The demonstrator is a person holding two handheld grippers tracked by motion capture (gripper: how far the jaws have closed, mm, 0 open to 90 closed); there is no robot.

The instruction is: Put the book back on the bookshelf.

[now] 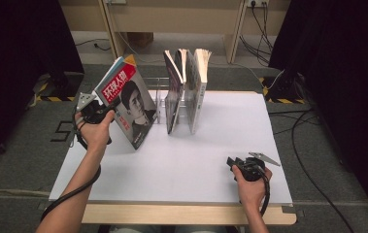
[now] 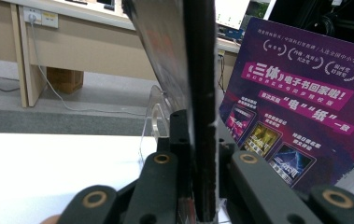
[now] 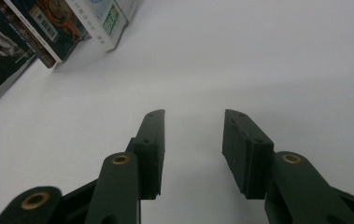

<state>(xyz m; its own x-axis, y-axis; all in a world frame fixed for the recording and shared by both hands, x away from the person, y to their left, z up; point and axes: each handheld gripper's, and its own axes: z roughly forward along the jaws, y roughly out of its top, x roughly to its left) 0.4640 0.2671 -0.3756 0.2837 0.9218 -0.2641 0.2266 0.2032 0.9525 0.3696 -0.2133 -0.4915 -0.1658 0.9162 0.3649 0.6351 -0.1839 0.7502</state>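
The left gripper (image 1: pixel 105 114) has its fingers clamped on a tilted magazine (image 1: pixel 128 104), at nine o'clock of the standing books (image 1: pixel 186 90). The right gripper (image 1: pixel 231 161) rests on the table (image 1: pixel 172 165), fingers apart and empty.

Magazine (image 1: pixel 129 104) in left gripper (image 1: pixel 105 110): red title band, white characters, dark monochrome portrait, blue and orange at top corner. Purple back cover (image 2: pixel 300 100) nearby: magenta banner, white lettering, three small dark thumbnails, one yellow-toned. Standing books (image 1: pixel 186 90): cream page edges, dark covers; white barcode label and green-white spine patch on nearest ones. Clear holder (image 2: pixel 155 112), colourless. Table sheet (image 1: pixel 210 145) plain white; bare wood edge at front. Black jaws with brass rivets on right gripper (image 3: pixel 193 135). Grey floor, yellow-black hazard stripes.
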